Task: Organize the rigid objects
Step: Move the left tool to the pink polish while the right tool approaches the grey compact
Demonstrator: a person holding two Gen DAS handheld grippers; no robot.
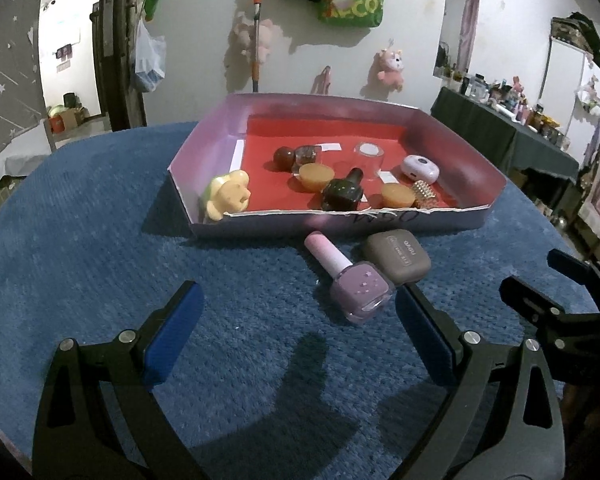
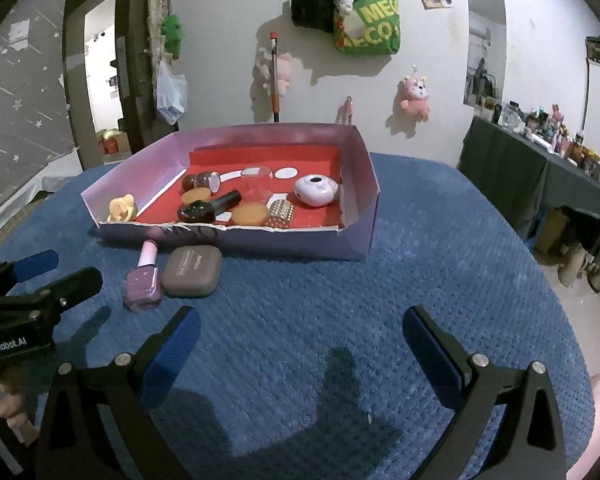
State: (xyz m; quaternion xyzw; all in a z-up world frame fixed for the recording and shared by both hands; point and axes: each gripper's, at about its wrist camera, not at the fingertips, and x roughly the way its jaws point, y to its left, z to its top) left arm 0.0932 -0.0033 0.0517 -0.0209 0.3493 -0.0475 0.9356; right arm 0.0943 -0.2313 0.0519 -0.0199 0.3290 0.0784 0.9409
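A lilac nail polish bottle [image 1: 350, 280] lies on the blue cloth beside a taupe compact case [image 1: 398, 256], both just in front of the purple tray [image 1: 380, 224]. They also show in the right wrist view: bottle [image 2: 144, 280], case [image 2: 192, 272], tray [image 2: 300, 240]. The tray holds a dark polish bottle [image 1: 342, 192], a yellow toy [image 1: 228, 196], orange pucks, a white case [image 1: 420, 169] and other small items. My left gripper [image 1: 298, 312] is open, low over the cloth, its right finger near the lilac bottle. My right gripper [image 2: 300, 340] is open and empty.
The blue cloth [image 2: 440, 280] covers a round table; its edges fall away left and right. A dark side table [image 2: 540, 168] with clutter stands at the right. Bags and plush toys hang on the back wall. A doorway is at the left.
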